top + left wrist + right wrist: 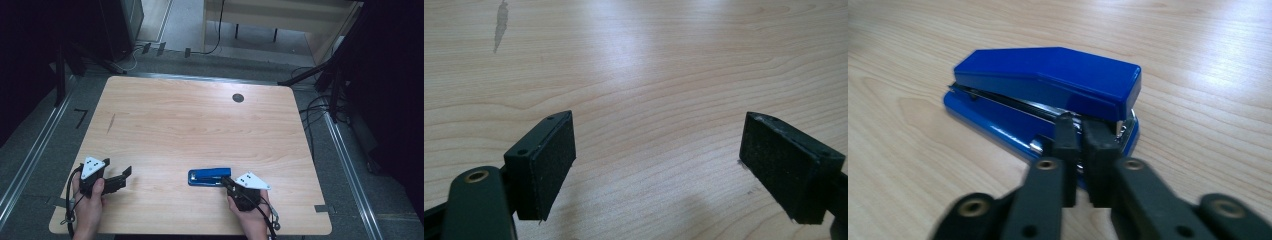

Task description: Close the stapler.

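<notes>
The right gripper (1079, 132) has its fingers (1066, 145) almost together, with only a thin slit between the two pads. Their tips are at the near end of the blue stapler (1048, 95), just at the metal part between its top and its base. The slit looks empty, so the fingers touch or nearly touch the stapler's end but are not clamped on it; I cannot tell surely if there is contact. In the high view the right gripper (226, 181) is held by the right hand (252, 212) near the front edge of the counter (200, 120), and it points to the left, toward the stapler (209, 177). The stapler lies flat on the counter, long side across, directly before these fingers.

The left gripper (656, 165) has its fingers (546, 160) wide apart. Between them there is only bare wood of the counter (649, 75), and they hold nothing. In the high view the left gripper (117, 175) is held by the left hand (91, 202) at the front left part of the counter, well apart from the stapler, which lies to its right.
</notes>
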Demonstrator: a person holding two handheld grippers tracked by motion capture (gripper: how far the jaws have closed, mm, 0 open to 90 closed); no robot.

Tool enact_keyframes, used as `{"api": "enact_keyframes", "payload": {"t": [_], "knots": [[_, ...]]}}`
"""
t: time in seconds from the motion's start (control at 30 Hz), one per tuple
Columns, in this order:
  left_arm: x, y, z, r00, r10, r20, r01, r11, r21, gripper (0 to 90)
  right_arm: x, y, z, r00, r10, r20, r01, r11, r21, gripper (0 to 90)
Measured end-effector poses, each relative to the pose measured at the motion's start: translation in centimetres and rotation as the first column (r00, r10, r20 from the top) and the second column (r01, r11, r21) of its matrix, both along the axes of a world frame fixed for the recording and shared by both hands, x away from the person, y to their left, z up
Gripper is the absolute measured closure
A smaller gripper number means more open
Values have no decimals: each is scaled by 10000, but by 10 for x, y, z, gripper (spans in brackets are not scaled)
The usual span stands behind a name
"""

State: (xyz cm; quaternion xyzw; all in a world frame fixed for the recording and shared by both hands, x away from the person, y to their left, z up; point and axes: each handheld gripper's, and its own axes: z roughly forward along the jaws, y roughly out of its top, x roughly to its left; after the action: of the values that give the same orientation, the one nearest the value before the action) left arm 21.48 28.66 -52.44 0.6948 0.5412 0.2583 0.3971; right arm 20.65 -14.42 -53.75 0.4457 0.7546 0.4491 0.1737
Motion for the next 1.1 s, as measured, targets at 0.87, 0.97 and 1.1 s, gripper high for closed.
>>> {"api": "enact_keyframes", "payload": {"t": [0.87, 0.97, 1.1], "knots": [[0, 1, 0, 10000, -89, 3, 89, 10000, -45, 156, -7, -72, 19, 9993, -20, 365, -22, 9933, 1156, 191], [0, 0, 0, 10000, -82, 4, 82, 10000, -38, 156, -8, -80, 22, 9991, -101, 408, 47, 9914, 1308, 173], [0, 0, 0, 10000, -52, -1, 52, 10000, -37, 155, -8, -88, 24, 9988, -115, 478, 55, 9922, 1245, 151]]}}
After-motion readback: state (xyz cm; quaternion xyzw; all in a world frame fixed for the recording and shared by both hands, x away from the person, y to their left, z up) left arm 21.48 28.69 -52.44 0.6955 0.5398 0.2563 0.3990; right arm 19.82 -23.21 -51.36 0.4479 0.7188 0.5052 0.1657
